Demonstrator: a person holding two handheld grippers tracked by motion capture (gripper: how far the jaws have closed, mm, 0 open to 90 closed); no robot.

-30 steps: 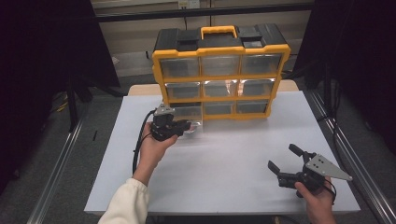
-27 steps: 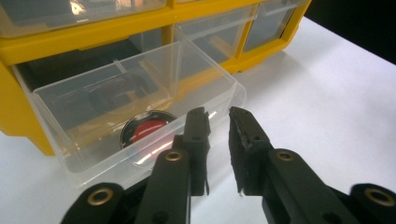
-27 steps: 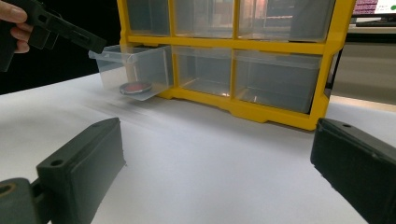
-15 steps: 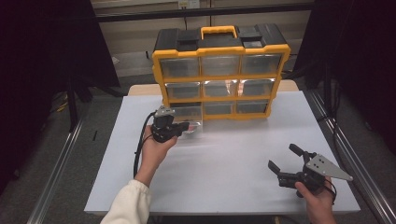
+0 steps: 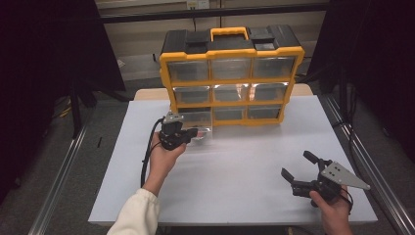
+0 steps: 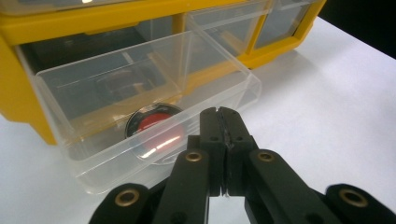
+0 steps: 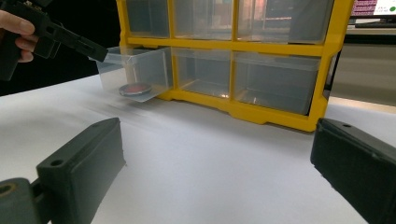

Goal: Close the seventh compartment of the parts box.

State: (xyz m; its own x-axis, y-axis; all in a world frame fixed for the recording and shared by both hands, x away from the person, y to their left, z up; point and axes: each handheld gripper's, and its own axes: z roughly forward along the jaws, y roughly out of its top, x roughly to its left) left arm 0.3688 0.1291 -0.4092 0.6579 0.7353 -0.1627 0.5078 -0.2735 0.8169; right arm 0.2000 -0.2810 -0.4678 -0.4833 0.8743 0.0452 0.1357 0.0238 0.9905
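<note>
Left gripper [image 6: 219, 114] jaws pinched on front rim of clear drawer [image 6: 140, 93], pulled out of yellow organizer's [image 5: 230, 78] bottom-left slot, red-centred disc [image 6: 152, 125] inside; right gripper [image 5: 299, 171] jaws apart, over white table [image 5: 235, 161]

L gripper [image 5: 192, 133] is held out in front on a stretched forearm in a white sleeve [image 5: 134, 218], jaws pressed tight together, tips fwd. R gripper [image 5: 297, 172] sits low near the body in the r hand [image 5: 334, 208], jaws spread wide, pointing left across the table.
</note>
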